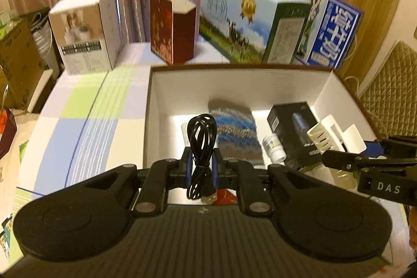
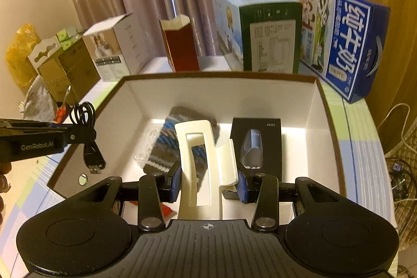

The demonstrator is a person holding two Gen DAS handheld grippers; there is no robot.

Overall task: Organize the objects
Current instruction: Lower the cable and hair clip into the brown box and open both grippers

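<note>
**— What have you got in each claw, and why hold them like that?**

— My left gripper (image 1: pixel 201 166) is clamped on a coiled black cable (image 1: pixel 202 145). I pinch the bundle at its waist so the loops stand up ahead of the fingers and the USB plug (image 1: pixel 209 197) dangles below them. Gripped there, the coil cannot unwind. My right gripper (image 2: pixel 208 180) is closed across a cream hair claw clip (image 2: pixel 200 166), with a pad against each side of it, so it sits lengthwise along my fingers and should not twist.

**— And where are they in relation to the box?**

— Both claws hang over the open white box (image 1: pixel 323 90). The clip is above the box floor, well inside the walls. The cable, seen from the right wrist, is at the box's left wall, with the plug near the rim, so I judge it needs to go a little further in before I let go.

**— What lies beyond your fingers?**

— Just ahead of the left claw, on the box floor, is a striped knitted sock (image 1: pixel 235 132). To its right is a small white bottle (image 1: pixel 273 147), then a black carton (image 1: pixel 292 132). Beyond the clip there is bare floor between the sock and the carton, a likely spot for it.

**— Further out?**

— Behind the box's far wall stand a dark red carton (image 1: pixel 172 30) and two milk cartons (image 1: pixel 250 22), which stay out of my way.
</note>
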